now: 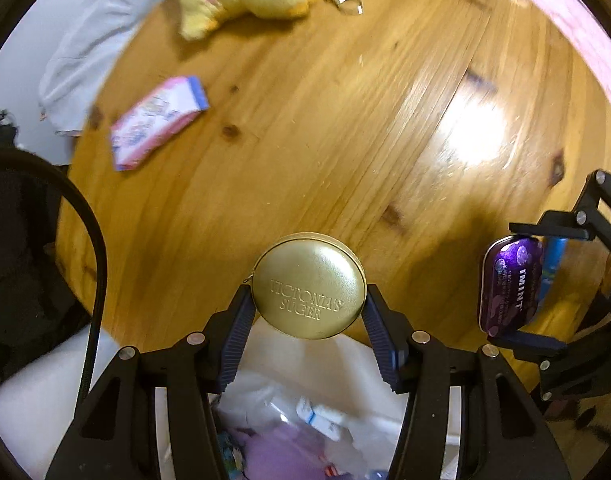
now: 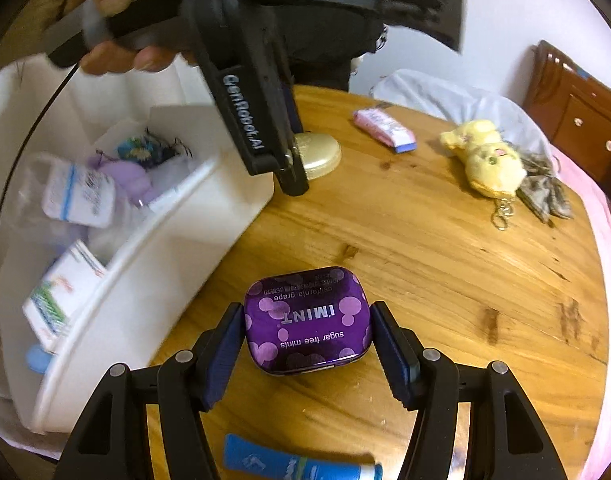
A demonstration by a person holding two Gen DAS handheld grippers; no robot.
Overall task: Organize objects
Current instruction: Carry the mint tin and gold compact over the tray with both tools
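Left wrist view: left gripper (image 1: pixel 308 304) fingers pinch the round gold tin (image 1: pixel 307 285) by its sides, held over the table (image 1: pixel 345 120) at the white bin (image 2: pixel 153 264) edge; right gripper (image 2: pixel 307 336) fingers clamp the purple mint tin (image 2: pixel 307 318) flat between them.

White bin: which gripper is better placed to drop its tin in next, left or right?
Left, probably. The left gripper holds the gold tin right at the rim of the white bin, partly above its contents. The right gripper holds the purple mint tin farther out over the table.
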